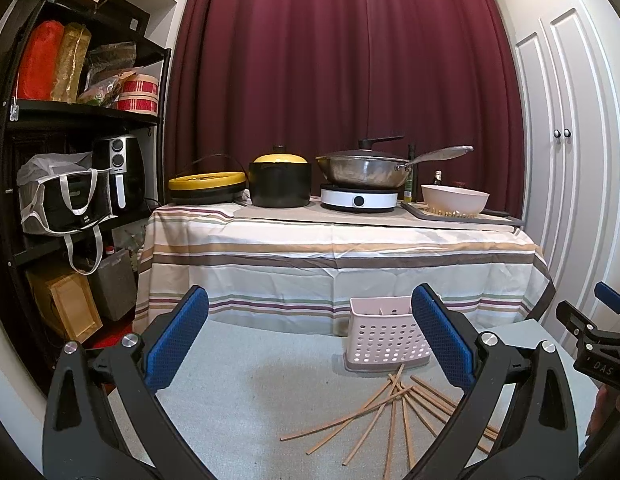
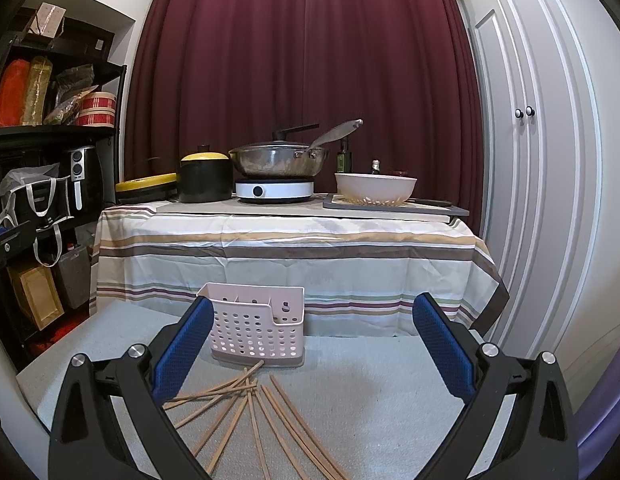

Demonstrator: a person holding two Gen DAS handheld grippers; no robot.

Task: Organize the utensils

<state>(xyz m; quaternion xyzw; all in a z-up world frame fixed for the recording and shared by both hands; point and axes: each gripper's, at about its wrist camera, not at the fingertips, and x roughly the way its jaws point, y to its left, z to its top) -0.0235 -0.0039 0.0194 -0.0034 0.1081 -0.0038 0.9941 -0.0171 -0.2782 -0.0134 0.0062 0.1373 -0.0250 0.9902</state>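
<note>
Dark red curtain hanging behind a table draped in a striped cloth (image 1: 334, 256), with pots and a wok (image 1: 362, 170) sitting on top; nearer, a low pale grey surface (image 1: 246, 392).

Looking along the left gripper (image 1: 310, 340): jaws standing wide apart, holding nothing, hovering above the grey surface. Pink perforated utensil caddy (image 1: 384, 340) standing upright just beyond, partly hidden by the right-hand finger pad. Wooden chopsticks (image 1: 390, 408) lying scattered and crossing one another in front of the caddy (an untidy fan, not a neat bundle). Right gripper showing at the right edge, jaw state unreadable from here.

Looking along the right gripper (image 2: 312, 340): jaws also spread wide and empty. Caddy (image 2: 256, 328) standing ahead to the left, with dividers visible inside, apparently empty. Chopsticks (image 2: 254, 412) fanning out below, touching and overlapping.

Likely trouble: closing on one stick and dragging or flicking its neighbours, since they are crossing; thin round sticks rolling or slipping from the pads; a stick catching the caddy rim and tipping the light caddy; both grippers crowding the same pile.
</note>
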